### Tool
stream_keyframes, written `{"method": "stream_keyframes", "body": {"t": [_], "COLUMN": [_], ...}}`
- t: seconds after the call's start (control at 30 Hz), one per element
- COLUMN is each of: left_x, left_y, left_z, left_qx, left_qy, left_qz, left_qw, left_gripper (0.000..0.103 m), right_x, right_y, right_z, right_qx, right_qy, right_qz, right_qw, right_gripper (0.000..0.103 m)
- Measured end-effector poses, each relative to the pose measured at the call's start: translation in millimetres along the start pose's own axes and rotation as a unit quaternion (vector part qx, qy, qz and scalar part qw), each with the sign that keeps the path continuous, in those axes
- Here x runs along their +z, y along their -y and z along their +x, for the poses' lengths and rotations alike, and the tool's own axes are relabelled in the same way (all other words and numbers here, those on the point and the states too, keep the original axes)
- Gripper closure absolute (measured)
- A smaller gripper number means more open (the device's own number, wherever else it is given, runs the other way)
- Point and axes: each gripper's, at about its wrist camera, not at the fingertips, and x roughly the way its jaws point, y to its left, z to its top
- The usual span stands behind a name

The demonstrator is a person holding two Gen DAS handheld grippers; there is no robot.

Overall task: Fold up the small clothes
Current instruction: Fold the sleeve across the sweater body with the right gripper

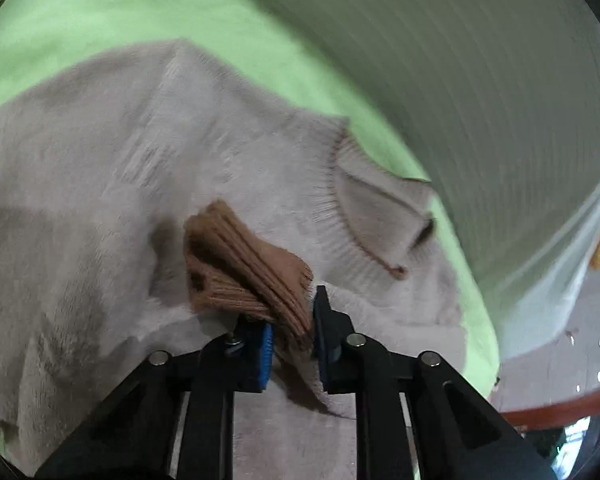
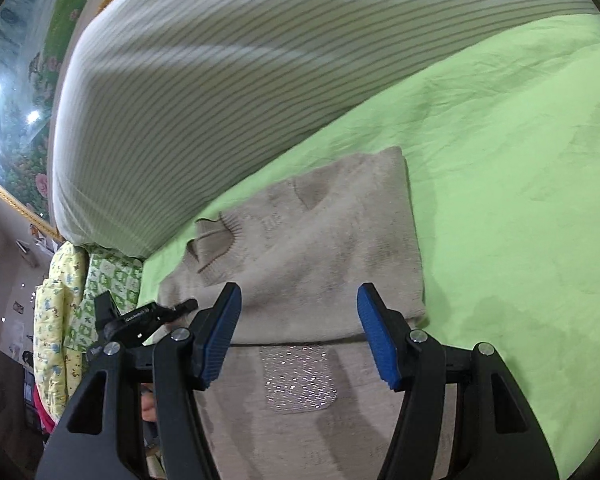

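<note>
— What did the left gripper [image 1: 293,332] hold?
— Its jaws were clamped on the brown cuff [image 1: 248,268], low centre of frame, above the sweater [image 1: 100,184].
— And the right gripper [image 2: 298,344]?
— Jaws apart over the sweater [image 2: 320,240], which lay mid-frame on the green sheet [image 2: 500,160]; striped pillow [image 2: 220,80] beyond.

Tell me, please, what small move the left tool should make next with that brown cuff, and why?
Probably carry the brown ribbed cuff a little further across the beige sweater and lay it flat before letting go. The left tool is shut on the cuff, which is lifted and bunched above the body, while the right tool hangs open over the sweater, holding nothing.
</note>
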Motion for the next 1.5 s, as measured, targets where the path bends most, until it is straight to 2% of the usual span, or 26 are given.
{"method": "stream_keyframes", "body": {"t": [0.03,0.1,0.13,0.2,0.23,0.27,0.37,0.43,0.6,0.67,0.73,0.77,0.97,1.07,1.13,1.2,1.33,1.4,1.47,1.5], "left_x": [-0.4,-4.0,-8.3,-23.8,-31.0,-34.2,-35.5,-38.3,-43.9,-56.2,-62.4,-64.4,-76.7,-83.2,-87.2,-87.8,-86.5,-86.1,-86.1,-86.5], "left_y": [5.2,22.9,31.4,38.9,36.3,29.5,-4.5,-14.5,-10.8,-12.1,-14.6,-14.0,-2.0,-6.1,-10.0,-12.2,-8.5,-10.5,-14.7,-16.3], "left_z": [-7.3,-43.8,-65.9,-98.2,-100.3,-94.5,-79.3,-72.6,-70.9,-74.9,-75.7,-76.8,-92.7,-84.3,-74.1,-71.2,-88.7,-92.6,-93.4,-95.1], "left_qx": [-0.007,-0.047,-0.063,-0.058,-0.041,-0.03,0.007,0.019,0.027,0.026,0.02,0.017,-0.002,0.024,0.06,0.079,0.091,0.094,0.098,0.1], "left_qy": [0.014,0.06,0.091,0.139,0.141,0.129,0.098,0.099,0.094,0.092,0.088,0.086,0.099,0.096,0.089,0.086,0.108,0.107,0.103,0.103], "left_qz": [0.013,0.049,0.075,0.139,0.17,0.179,0.158,0.151,0.168,0.163,0.156,0.158,0.173,0.195,0.226,0.248,0.275,0.277,0.271,0.266], "left_qw": [0.9998,0.9959,0.991,0.9788,0.9745,0.9748,0.9825,0.9834,0.9809,0.9819,0.9837,0.9835,0.98,0.9757,0.9682,0.9616,0.9511,0.9501,0.9522,0.9532], "left_gripper": [0.09,0.091,0.091,0.091,0.091,0.091,0.091,0.091,0.091,0.091,0.091,0.091,0.091,0.091,0.091,0.089,0.084,0.079,0.075,0.072], "right_x": [1.9,6.5,9.2,15.0,17.8,20.5,28.8,32.6,38.9,39.9,41.9,43.9,68.3,65.6,58.2,51.8,43.9,43.0,43.9,44.2], "right_y": [0.5,1.9,3.1,5.5,6.6,9.2,13.4,13.8,15.9,21.9,22.4,20.5,10.9,14.6,14.0,12.1,6.6,2.3,-1.3,-3.2], "right_z": [1.5,2.2,1.4,3.2,6.3,10.1,30.7,43.4,81.2,93.8,102.9,103.7,75.7,78.3,83.9,86.4,82.1,76.4,68.8,61.7], "right_qx": [0.004,-0.002,-0.004,-0.012,-0.016,-0.021,-0.037,-0.049,-0.109,-0.117,-0.1,-0.104,-0.13,-0.146,-0.158,-0.172,-0.167,-0.167,-0.184,-0.182], "right_qy": [0.001,0.007,0.011,0.015,0.015,0.014,-0.003,-0.016,-0.059,-0.074,-0.102,-0.107,-0.078,-0.081,-0.085,-0.081,-0.084,-0.082,-0.074,-0.064], "right_qz": [-0.002,-0.009,-0.012,-0.022,-0.027,-0.03,-0.037,-0.051,-0.085,-0.08,-0.088,-0.099,-0.164,-0.181,-0.199,-0.208,-0.209,-0.214,-0.212,-0.205], "right_qw": [1.0,1.0,1.0,1.0,0.999,0.999,0.999,0.997,0.989,0.987,0.986,0.984,0.975,0.969,0.963,0.96,0.96,0.959,0.957,0.96], "right_gripper": [0.041,0.041,0.041,0.041,0.041,0.041,0.041,0.041,0.041,0.043,0.075,0.093,0.095,0.095,0.095,0.095,0.093,0.091,0.082,0.08]}}
